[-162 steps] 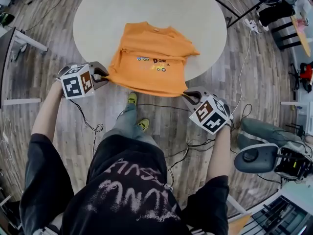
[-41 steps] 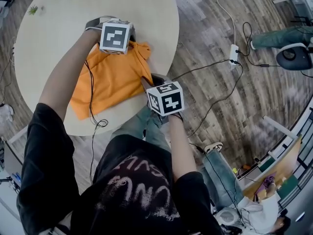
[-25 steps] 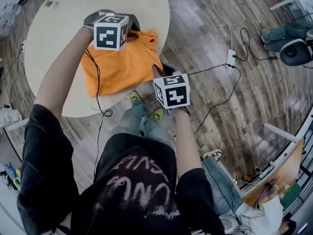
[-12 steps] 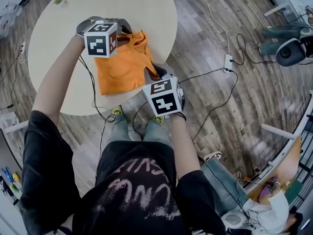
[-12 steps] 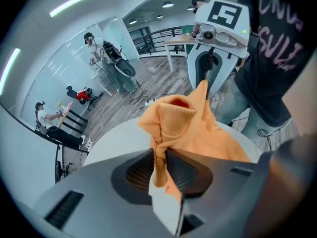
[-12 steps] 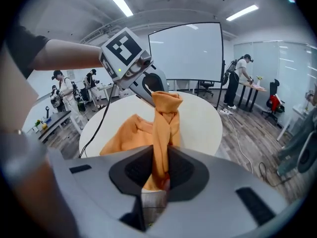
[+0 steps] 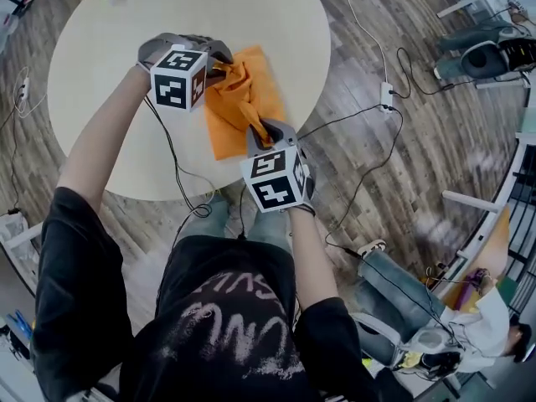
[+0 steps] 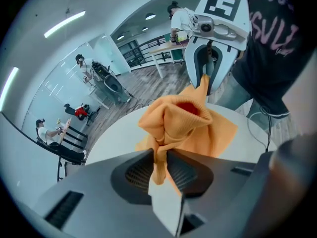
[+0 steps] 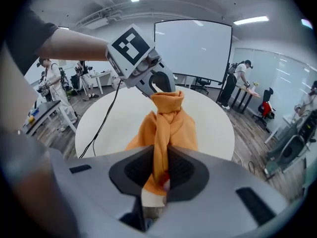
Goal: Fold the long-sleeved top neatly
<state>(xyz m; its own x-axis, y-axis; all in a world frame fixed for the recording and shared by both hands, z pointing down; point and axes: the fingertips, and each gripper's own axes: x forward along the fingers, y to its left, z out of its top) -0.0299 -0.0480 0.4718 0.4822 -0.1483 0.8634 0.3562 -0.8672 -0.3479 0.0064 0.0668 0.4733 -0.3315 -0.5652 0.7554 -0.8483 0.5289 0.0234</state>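
- Orange knit cloth: the long-sleeved top (image 7: 249,99), folded to a narrow, rumpled band. It lies on the table (image 7: 117,32), toward 4 o'clock from the tabletop's centre.
- Table: round, smooth, pale cream top, standing on a grey-brown plank floor (image 7: 377,40).
- Left claw (image 8: 159,157): dark grey jaws with ribbed oval pads, closed on a thin gathered tuck of the top at the garment's 10 o'clock corner. Its jaws have just opened slightly further, with the cloth between them and the pads pressing on it.
- Right claw (image 9: 159,158): same ribbed pads, clamped on a vertical pleat of the top at the garment's 5 o'clock edge.
- Between the two claws the fabric is raised off the table and bunched into soft, rounded folds. In the left gripper view a ribbed, tube-like opening shows at the top of the bunch.
- Marker cube (image 7: 178,78): white faces with black square patterns, one on each claw.
- Black cable (image 7: 178,170): thin, looping from the left claw across the table edge at 6 o'clock.
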